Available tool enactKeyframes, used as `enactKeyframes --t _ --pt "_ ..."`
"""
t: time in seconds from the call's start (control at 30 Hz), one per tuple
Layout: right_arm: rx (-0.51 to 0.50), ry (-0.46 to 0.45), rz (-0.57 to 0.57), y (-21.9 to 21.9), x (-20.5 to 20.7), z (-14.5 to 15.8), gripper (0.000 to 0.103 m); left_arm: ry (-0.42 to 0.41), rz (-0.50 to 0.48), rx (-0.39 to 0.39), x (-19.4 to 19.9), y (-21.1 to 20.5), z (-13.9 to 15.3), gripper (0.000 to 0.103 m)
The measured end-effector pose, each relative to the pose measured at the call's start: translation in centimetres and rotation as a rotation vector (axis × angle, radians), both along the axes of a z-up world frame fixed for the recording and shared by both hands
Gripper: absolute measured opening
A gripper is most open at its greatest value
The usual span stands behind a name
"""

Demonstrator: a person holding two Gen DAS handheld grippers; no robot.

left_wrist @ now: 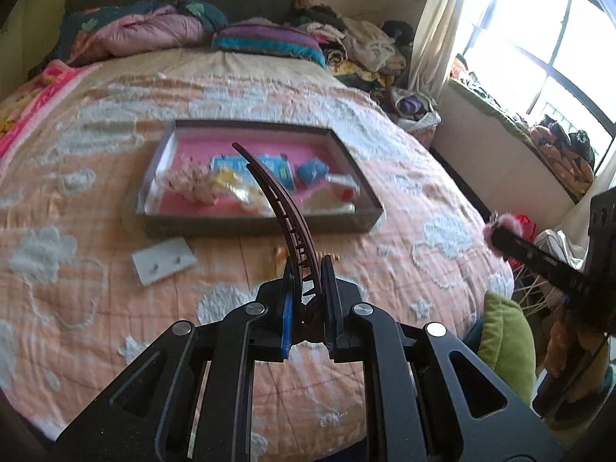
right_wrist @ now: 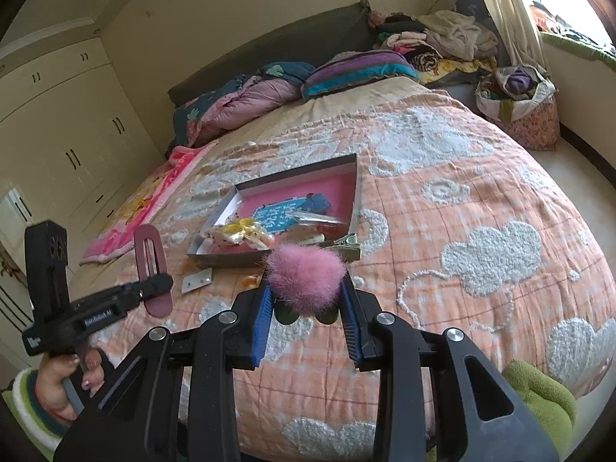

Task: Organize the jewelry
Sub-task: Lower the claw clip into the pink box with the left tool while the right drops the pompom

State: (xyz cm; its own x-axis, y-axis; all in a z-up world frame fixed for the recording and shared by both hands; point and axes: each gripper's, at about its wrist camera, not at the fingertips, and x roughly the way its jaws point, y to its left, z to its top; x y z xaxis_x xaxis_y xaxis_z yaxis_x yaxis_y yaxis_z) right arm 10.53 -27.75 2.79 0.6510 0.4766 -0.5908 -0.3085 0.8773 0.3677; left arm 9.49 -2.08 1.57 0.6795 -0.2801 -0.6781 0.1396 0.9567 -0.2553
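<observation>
Big quilted bed [left_wrist: 96, 177] takes up nearly everything, peach with fluffy white clouds, so there's loads of soft open room around the shallow pink-lined box [left_wrist: 369, 208] sitting mid-bed at about 12 o'clock from both grippers. The box is already cluttered along its near side, with bare pink lining toward the far wall, so I'd guess that's the drop zone; its low rim is the only edge to clear. The left gripper [left_wrist: 308, 269] is clamped on 1 end of a dark red curved hair clip [left_wrist: 285, 208], which looks stiff, light and thin, arcing up toward 11 o'clock, so holding it low seems smart. The right gripper [right_wrist: 306, 288] squeezes a pink fluffy pom-pom clip [right_wrist: 306, 279], soft and squashy, probably easy to keep hold of. A white earring card [left_wrist: 163, 263] lies on the quilt at 10 o'clock, just outside the box.
</observation>
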Motion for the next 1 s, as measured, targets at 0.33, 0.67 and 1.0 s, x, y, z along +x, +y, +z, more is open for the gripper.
enactKeyframes --t 0.33,0.67,1.0 --pt "0.014 -0.051 0.0 0.2 0.2 2.5 0.031 -0.075 -0.014 0.023 1.8 0.4 3.9 0.006" --pt "0.0 -0.092 0.005 1.3 2.2 4.5 0.031 -0.121 -0.039 0.035 4.0 0.7 6.2 0.006" --pt "-0.042 -0.115 0.034 3.6 6.3 5.8 0.031 -0.098 -0.054 0.037 7.7 1.2 5.7 0.006"
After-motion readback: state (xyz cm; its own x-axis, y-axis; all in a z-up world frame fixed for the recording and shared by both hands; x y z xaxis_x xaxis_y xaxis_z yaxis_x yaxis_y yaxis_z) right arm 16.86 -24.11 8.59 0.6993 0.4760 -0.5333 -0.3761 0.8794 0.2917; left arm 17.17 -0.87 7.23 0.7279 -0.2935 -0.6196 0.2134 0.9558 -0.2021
